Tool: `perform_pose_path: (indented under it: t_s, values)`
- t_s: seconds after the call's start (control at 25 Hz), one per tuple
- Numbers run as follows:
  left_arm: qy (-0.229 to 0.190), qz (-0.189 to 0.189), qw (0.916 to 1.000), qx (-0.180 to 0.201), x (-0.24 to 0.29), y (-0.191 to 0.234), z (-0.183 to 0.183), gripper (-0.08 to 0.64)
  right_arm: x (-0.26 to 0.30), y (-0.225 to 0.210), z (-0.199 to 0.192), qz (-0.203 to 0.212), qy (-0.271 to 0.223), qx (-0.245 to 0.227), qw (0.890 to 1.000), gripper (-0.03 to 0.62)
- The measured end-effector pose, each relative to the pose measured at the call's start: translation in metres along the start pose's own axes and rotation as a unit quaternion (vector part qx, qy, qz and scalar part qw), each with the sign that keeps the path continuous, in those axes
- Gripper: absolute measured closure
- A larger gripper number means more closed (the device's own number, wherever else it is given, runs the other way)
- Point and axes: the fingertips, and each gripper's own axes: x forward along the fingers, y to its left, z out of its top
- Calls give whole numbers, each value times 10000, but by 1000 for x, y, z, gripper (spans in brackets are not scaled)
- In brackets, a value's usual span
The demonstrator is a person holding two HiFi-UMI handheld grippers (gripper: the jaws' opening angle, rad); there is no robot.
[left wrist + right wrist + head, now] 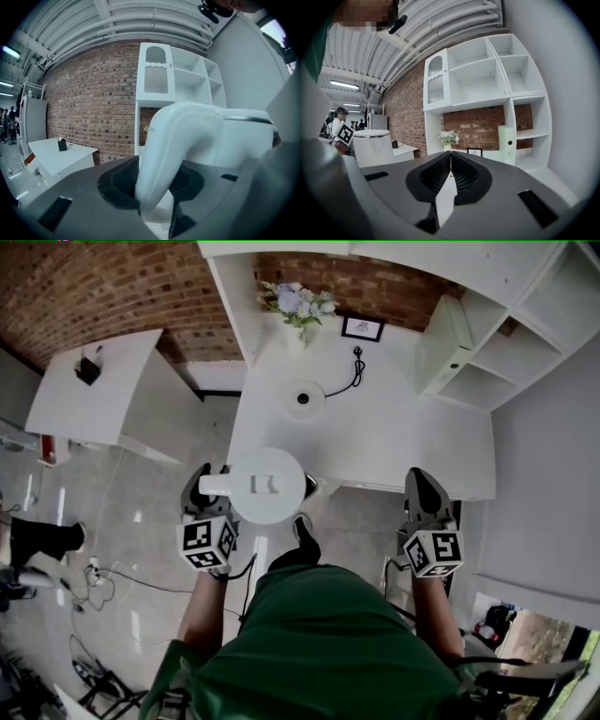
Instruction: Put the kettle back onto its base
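Clamping the kettle [266,486] handle in the left gripper [210,486], right gripper [427,488] closed empty, the person should keep it level, centre over the base [303,399], lower straight

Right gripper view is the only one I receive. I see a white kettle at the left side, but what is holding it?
Observer: The left hand-held gripper is shut on the handle of the kettle.
Operator: Where is the base?
Observer: The round base sits on the white table, beyond the kettle, with nothing on it.
Operator: Does it have a cable?
Observer: Yes, a black cord runs from it toward the table's back edge.
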Motion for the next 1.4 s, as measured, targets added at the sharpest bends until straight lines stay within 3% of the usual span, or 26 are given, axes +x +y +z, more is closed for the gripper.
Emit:
perform_pose_path:
  t_s: [0.48, 0.72, 0.92, 1.16, 1.4]
  values:
    - [-142, -149, 9997, -125, 95, 18, 28, 403, 101, -25, 25, -29, 167, -197, 9997, 569]
    - [20, -114, 9993, -355, 116, 24, 25, 403, 129, -41, 20, -2, 271, -104, 9996, 569]
    - [104, 104, 9986, -501, 134, 21, 23, 403, 154, -63, 0, 167, 394, 78, 9991, 569]
    - [55, 451, 9941, -983, 155, 17, 31, 403, 189, -78, -2, 588, 403, 287, 9970, 570]
    - [82, 761, 9925, -955, 181, 7, 39, 403, 214, -114, 5, 764, 389, 301, 9959, 569]
